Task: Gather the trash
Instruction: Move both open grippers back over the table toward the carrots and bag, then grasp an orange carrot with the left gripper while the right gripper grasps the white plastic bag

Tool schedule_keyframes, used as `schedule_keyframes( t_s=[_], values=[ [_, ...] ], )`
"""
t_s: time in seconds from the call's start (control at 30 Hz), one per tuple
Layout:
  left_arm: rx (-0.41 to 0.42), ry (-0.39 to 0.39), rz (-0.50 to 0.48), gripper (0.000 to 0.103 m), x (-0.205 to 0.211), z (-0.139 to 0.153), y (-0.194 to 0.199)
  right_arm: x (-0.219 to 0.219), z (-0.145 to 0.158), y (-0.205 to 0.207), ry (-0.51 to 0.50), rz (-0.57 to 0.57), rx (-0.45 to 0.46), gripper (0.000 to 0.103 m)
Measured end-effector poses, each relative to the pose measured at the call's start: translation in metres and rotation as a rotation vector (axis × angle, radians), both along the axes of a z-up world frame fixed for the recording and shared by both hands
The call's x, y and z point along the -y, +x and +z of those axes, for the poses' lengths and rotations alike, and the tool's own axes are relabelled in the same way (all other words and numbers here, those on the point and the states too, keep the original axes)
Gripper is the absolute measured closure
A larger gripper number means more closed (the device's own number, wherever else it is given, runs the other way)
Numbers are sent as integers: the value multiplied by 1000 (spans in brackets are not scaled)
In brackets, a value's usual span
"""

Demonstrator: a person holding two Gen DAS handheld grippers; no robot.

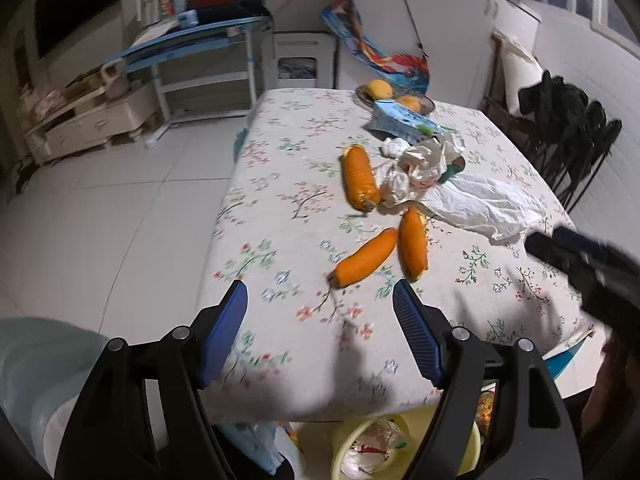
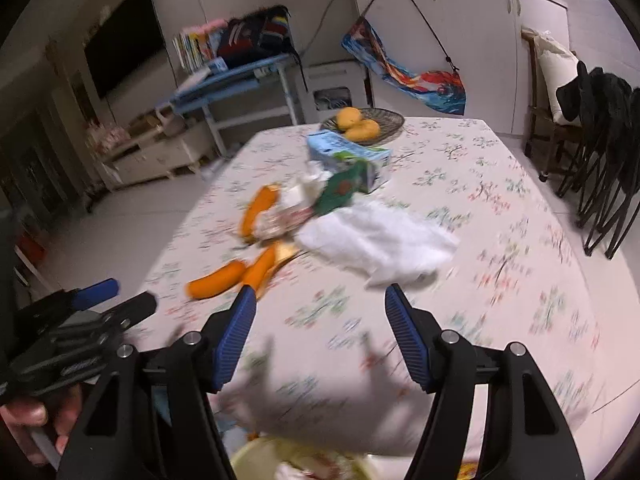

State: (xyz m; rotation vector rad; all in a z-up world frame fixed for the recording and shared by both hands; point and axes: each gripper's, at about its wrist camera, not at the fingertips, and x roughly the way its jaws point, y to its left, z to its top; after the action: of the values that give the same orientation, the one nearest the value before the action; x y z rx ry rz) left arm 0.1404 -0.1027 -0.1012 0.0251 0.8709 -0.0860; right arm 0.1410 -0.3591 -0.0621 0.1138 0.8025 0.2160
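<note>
Floral surface [image 1: 280,208] fills most of both views. Left tool [image 1: 320,300] hangs spread wide at the near edge, gripping nothing, three orange peels [image 1: 360,178] just ahead. Crumpled white wrappers [image 1: 460,196] sit mid-surface beside a blue carton [image 1: 404,120]. Right tool [image 2: 320,300] is spread too, yellow bin [image 1: 470,442] below the edge.

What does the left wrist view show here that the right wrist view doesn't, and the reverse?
Only the left wrist view shows the yellow bin clearly, with trash inside, and three sharp orange peels. Only the right wrist view shows the hand holding the left tongs, and the green wrapper in full. Both share the floral table, white bag, blue carton and fruit basket, with both tongs open.
</note>
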Motion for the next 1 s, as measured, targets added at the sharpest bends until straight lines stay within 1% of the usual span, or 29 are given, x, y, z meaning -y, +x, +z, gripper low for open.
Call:
schedule_keyframes(
  t_s=[0.07,0.13,0.23,0.4,0.6,0.67,0.73,0.77,0.8,0.83,0.87,0.9,0.93,1.0],
  values=[
    [-7,12,-11,31,6,-3,9,3,-1,14,-25,15,-17,31],
    [-23,15,-11,31,9,-8,18,4,-4,29,-48,18,-28,30],
    [-45,18,-14,31,14,-14,28,7,-13,44,-43,13,-56,29],
    [-66,28,-33,31,25,-23,39,7,-24,61,-5,-4,-95,29],
    [-86,24,-47,31,33,-32,51,-5,-37,71,-37,11,-132,29],
    [-93,19,-51,31,35,-34,53,-3,-41,74,-33,11,-150,41],
    [-96,17,-54,33,35,-35,55,0,-45,77,-32,7,-170,61],
    [-100,16,-61,36,37,-36,55,1,-46,78,-30,11,-176,67],
    [-105,15,-66,40,37,-37,56,1,-46,78,-32,16,-181,80],
    [-110,12,-70,42,37,-38,56,0,-46,77,-35,22,-182,88],
    [-113,10,-72,48,37,-39,56,0,-46,76,-35,30,-181,92],
    [-117,5,-75,58,37,-40,57,0,-44,74,-37,37,-176,98],
    [-123,3,-74,63,37,-41,57,0,-43,72,-35,41,-172,99],
    [-134,-15,-74,85,34,-42,57,2,-37,66,-20,48,-162,100]
  ],
)
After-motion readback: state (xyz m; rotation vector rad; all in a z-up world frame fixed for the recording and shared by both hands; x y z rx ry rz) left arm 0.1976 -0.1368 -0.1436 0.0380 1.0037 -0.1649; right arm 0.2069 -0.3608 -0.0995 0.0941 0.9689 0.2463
